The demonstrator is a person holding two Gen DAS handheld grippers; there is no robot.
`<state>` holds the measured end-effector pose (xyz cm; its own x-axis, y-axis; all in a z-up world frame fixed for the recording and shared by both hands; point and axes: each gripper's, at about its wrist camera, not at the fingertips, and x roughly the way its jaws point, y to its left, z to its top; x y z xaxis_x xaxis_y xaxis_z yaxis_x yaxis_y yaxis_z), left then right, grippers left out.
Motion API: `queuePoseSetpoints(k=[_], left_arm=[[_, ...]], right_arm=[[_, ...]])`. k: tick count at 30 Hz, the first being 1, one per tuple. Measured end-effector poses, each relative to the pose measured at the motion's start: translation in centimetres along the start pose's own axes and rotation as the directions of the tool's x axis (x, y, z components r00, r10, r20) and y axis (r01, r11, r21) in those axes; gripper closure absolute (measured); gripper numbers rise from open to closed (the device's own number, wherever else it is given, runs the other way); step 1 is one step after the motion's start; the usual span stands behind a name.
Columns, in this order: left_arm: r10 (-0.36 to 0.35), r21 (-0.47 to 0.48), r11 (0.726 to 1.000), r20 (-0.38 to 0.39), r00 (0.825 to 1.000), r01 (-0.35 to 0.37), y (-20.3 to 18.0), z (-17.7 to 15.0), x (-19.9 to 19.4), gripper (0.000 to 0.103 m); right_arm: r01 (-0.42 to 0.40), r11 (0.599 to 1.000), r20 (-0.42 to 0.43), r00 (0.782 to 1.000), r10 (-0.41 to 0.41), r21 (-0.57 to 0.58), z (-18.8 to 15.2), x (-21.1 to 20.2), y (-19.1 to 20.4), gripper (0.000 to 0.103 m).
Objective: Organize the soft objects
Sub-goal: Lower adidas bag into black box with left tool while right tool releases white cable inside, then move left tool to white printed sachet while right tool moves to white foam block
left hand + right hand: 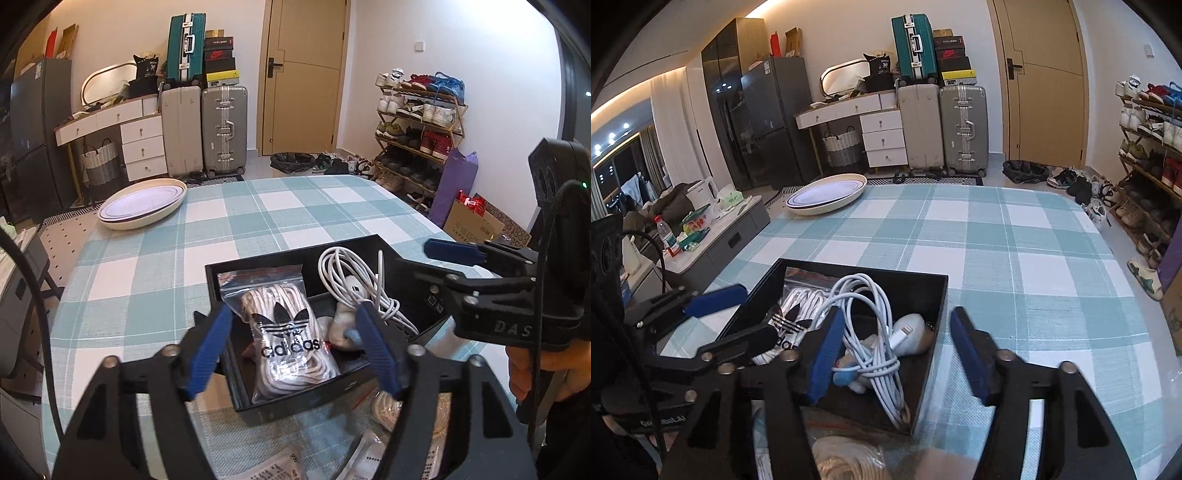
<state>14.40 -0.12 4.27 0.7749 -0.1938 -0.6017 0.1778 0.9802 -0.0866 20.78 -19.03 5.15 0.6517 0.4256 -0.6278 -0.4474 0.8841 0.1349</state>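
A black box (258,263) (936,314) sits on the checked tablecloth. It holds a clear adidas bag of white laces (288,332) (790,332), a coiled white cable (354,273) (868,321) and small white soft items (341,328) (916,338). My left gripper (295,347) is open and empty, hovering over the box's near side. My right gripper (899,350) is open and empty, astride the box's right wall; it also shows in the left wrist view (454,254). More bagged cord (388,406) (846,461) lies in front of the box.
Stacked cream plates (142,208) (827,197) sit at the table's far left corner. Flat packets (280,465) lie near the front edge. Suitcases, a drawer unit, a shoe rack and a door stand beyond the table.
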Motion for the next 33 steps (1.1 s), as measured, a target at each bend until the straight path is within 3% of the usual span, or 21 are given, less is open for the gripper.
queuePoseSetpoints(k=[3,7,18,33], left_arm=[[0.013,-0.020,1.000,0.019,1.000,-0.013,0.4,-0.1,-1.0,0.006],[0.037,-0.051,0.998,0.031,0.999,-0.036,1.1,-0.6,-2.0,0.000],[0.071,-0.076,0.995,0.039,0.997,-0.068,2.1,-2.3,-4.6,0.000],[0.112,-0.095,0.989,-0.050,0.992,-0.116,2.5,-5.5,-4.7,0.000]], right_arm=[[-0.003,1.000,0.006,1.000,0.003,0.009,-0.5,-1.1,-0.4,0.015],[-0.003,1.000,0.019,1.000,0.002,0.023,-1.3,-2.6,-0.8,0.001],[0.022,0.998,0.018,1.000,-0.023,0.059,-3.4,-5.6,-2.3,0.001],[0.045,0.994,-0.050,0.998,-0.040,0.104,-6.2,-5.7,-4.0,0.001]])
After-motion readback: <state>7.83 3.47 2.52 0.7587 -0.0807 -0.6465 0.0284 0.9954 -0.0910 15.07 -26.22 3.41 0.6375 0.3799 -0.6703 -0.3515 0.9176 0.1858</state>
